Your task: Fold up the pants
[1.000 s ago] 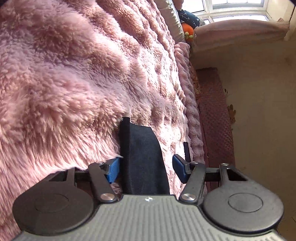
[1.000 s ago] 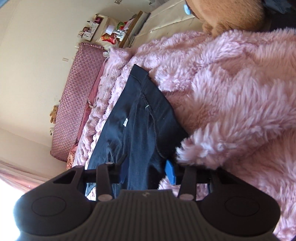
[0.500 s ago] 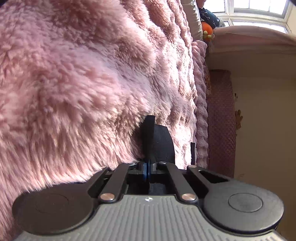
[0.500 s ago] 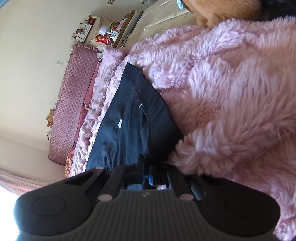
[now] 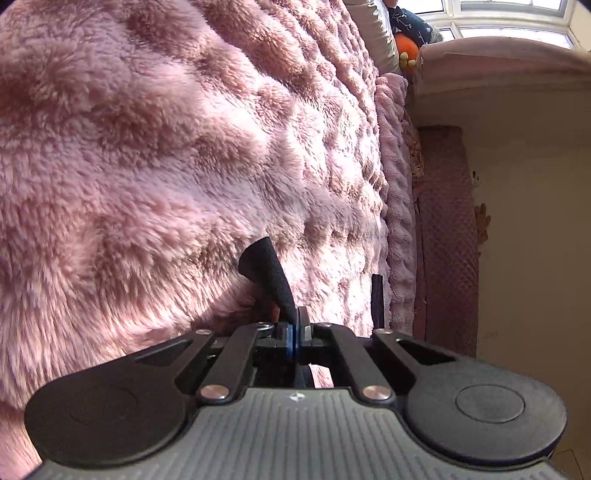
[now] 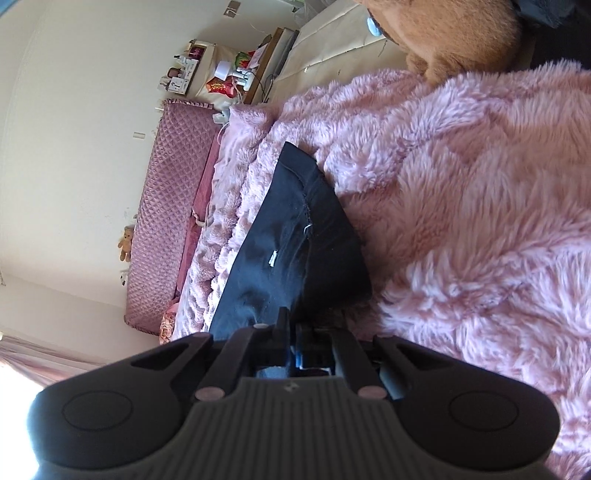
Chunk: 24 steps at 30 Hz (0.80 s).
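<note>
Dark navy pants [image 6: 291,243] lie along the edge of a fluffy pink blanket [image 6: 461,206] on a bed. In the right wrist view my right gripper [image 6: 293,341] is shut on the near end of the pants, whose cloth stretches away from the jaws. A small white tag shows on the fabric. In the left wrist view my left gripper [image 5: 296,332] is shut on another part of the pants [image 5: 266,269]; a narrow rolled fold of dark cloth sticks up out of the jaws, lifted off the blanket [image 5: 166,166].
The bed's edge runs beside a quilted pink panel [image 6: 170,206] and a cream wall. A brown plush toy [image 6: 450,33] lies at the head of the bed, and a cluttered shelf [image 6: 229,74] stands beyond. A window and pillows [image 5: 402,29] show in the left wrist view.
Both grippers went from open around the pants to shut on the cloth. Since then each has lifted a little, and the cloth in the left jaws has bunched into a narrow fold.
</note>
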Tool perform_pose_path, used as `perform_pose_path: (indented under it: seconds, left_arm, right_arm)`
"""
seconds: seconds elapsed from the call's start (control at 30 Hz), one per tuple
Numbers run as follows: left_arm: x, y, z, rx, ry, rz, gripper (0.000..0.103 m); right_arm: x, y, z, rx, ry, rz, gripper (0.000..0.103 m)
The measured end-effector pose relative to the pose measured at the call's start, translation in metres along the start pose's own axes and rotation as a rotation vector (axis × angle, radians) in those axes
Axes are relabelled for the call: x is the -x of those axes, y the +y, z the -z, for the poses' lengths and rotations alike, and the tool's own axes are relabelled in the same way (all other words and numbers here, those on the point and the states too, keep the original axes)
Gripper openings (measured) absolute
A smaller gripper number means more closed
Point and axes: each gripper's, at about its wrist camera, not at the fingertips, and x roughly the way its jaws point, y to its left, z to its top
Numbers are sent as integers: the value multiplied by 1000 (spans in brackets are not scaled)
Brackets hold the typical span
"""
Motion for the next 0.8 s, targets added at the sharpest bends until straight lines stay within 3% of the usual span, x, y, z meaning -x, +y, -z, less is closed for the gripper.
perform_pose_path:
  seconds: [0.13,0.3,0.63,0.8]
  left_arm:
    - [-2,-35,1,-21,13,-11,0]
    - [-14,-88,6,-59,8,16,0]
    - [-89,-184,14,-146,-18,16,0]
    - [-139,-243,30,-316,-62,-50,0]
  right_arm:
    - [-3,12,-6,-40,1,18,0]
    - [-9,32,-17,-56,-8,-41,0]
    - [-44,90,-56,23,-44,-70,0]
    - [-80,114,-82,89,-84,-72,0]
